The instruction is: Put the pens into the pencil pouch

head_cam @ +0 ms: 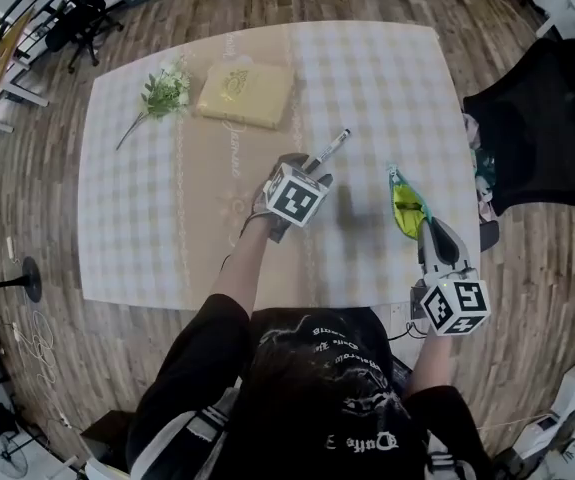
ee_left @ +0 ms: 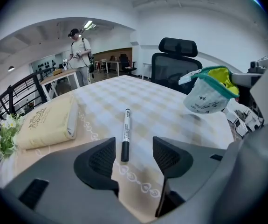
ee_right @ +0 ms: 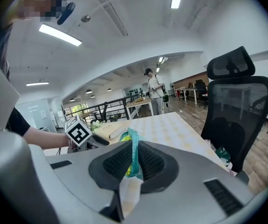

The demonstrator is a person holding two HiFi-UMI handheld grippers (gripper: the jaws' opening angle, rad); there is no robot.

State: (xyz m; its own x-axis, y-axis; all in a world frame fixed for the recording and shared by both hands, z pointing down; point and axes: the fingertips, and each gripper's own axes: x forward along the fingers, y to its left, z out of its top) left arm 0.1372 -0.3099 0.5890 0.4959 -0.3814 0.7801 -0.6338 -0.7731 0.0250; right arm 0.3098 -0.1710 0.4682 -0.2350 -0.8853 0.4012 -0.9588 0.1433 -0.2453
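Head view: left gripper (head_cam: 312,171) is over mid-table, pointing at the white marker pen with black cap (head_cam: 329,151). The pen lies flat on the checked tablecloth (head_cam: 147,218). Jaw gap isn't readable here; the marker cube covers it. Right gripper (head_cam: 429,230) is near the table's right edge. The pale pencil pouch with teal zip rim and yellow-green inside (head_cam: 406,206) hangs at its tip, seen edge-on. On the far side are a flat cream-yellow book (head_cam: 247,93) and a small sprig of white flowers (head_cam: 163,93). A black mesh office chair (head_cam: 542,118) stands off the right edge.

Left gripper view: jaws are wide apart with nothing pinched. The pen (ee_left: 125,134) is on the cloth, its black end in between the two pads and touching neither. The pencil pouch (ee_left: 208,94) is held in the air at right, clear of the table, with the yellow-green showing at the rim. Only this view shows it lifted. It also shows a person (ee_left: 80,50) standing at a distant desk.

Right gripper view: jaws are clamped together on the pouch's teal rim (ee_right: 133,148), the only view confirming that grip. The left gripper's marker cube (ee_right: 80,132) is beyond it. The pen isn't in this view.
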